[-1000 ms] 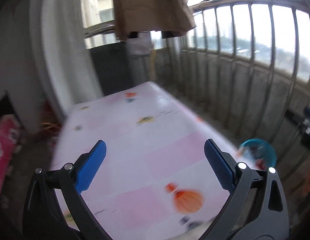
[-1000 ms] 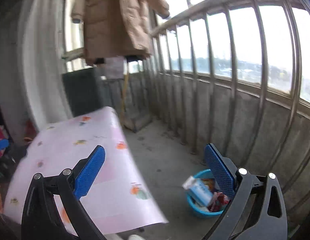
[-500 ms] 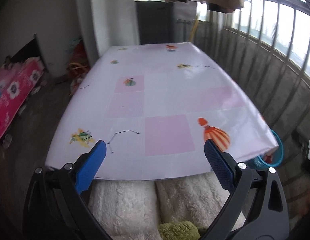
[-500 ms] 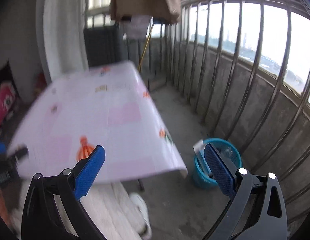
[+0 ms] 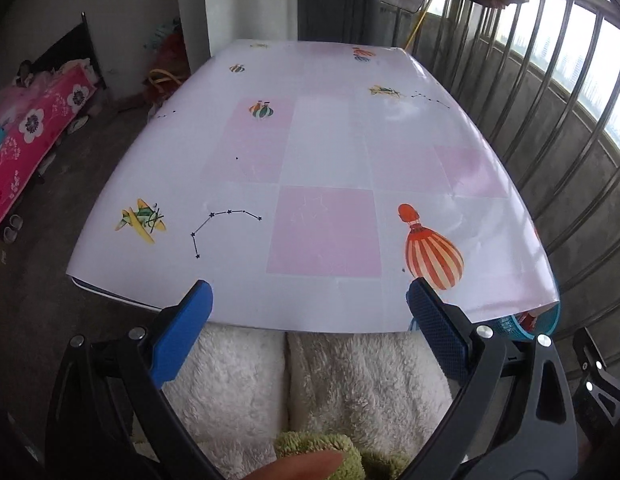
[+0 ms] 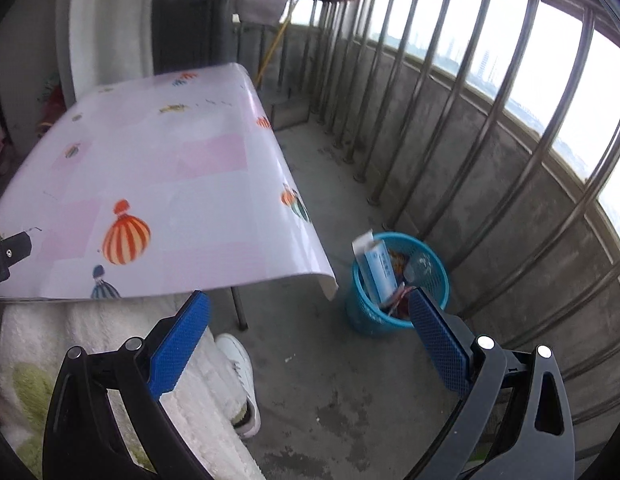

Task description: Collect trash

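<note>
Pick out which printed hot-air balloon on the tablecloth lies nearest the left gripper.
The large orange-and-cream striped balloon, printed at the cloth's near edge just beyond the left gripper's right-hand finger. The other balloons are smaller and sit farther up the tablecloth.

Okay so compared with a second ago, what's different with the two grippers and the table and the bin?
Both cameras tipped downward. The left gripper now looks squarely over the table instead of at the hanging coat. The right gripper swung down toward the floor, so the blue bin sits higher in its view, by the right finger. Nothing was grasped or released: both jaws stayed wide open and empty, and the bin kept its trash.
</note>
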The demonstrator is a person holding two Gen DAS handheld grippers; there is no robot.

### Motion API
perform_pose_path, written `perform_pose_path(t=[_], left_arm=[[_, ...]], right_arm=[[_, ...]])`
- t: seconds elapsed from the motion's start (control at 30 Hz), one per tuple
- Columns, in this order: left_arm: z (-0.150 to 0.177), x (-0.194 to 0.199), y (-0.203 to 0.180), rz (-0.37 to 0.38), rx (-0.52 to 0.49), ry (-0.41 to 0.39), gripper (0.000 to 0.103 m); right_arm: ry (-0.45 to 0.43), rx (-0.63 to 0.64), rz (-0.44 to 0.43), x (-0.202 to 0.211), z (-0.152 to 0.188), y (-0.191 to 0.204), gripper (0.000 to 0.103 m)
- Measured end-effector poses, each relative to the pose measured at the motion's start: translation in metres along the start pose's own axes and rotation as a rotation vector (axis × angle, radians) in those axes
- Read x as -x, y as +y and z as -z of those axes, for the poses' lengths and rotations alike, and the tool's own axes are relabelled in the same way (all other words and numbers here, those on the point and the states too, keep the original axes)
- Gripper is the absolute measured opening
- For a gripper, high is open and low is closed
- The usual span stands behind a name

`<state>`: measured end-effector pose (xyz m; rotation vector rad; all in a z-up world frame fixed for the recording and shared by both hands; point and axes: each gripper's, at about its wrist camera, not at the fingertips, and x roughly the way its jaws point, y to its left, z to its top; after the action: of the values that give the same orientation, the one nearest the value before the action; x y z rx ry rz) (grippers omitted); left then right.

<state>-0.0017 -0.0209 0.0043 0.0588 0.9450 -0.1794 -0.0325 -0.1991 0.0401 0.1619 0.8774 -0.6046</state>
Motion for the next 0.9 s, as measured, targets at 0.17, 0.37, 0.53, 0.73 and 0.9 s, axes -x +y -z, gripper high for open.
perform_pose_path(t=[0.17,0.37,0.53,0.73,0.9], left_arm=[[-0.003,0.001,-0.002,-0.018,-0.005,-0.021,0.094],[-0.006,0.004,-0.008,-0.028,-0.034,-0.042,0.094],[-0.006,0.005,-0.014,-0.025,-0.062,-0.046,0.094],[-0.006,0.006,-0.016,-0.025,-0.072,-0.048,0.094],[-0.006,0.006,-0.017,-0.024,-0.077,-0.051,0.094]], right_arm=[[0.016,-0.015,0.004,-0.006,0.001,-0.007,0.097],[0.025,-0.034,-0.005,-0.010,-0.001,-0.011,0.097],[0.024,-0.043,-0.007,-0.011,-0.002,-0.011,0.097],[0.017,-0.040,-0.003,-0.010,-0.003,-0.013,0.097],[0.016,-0.039,-0.003,-0.010,-0.003,-0.013,0.097]])
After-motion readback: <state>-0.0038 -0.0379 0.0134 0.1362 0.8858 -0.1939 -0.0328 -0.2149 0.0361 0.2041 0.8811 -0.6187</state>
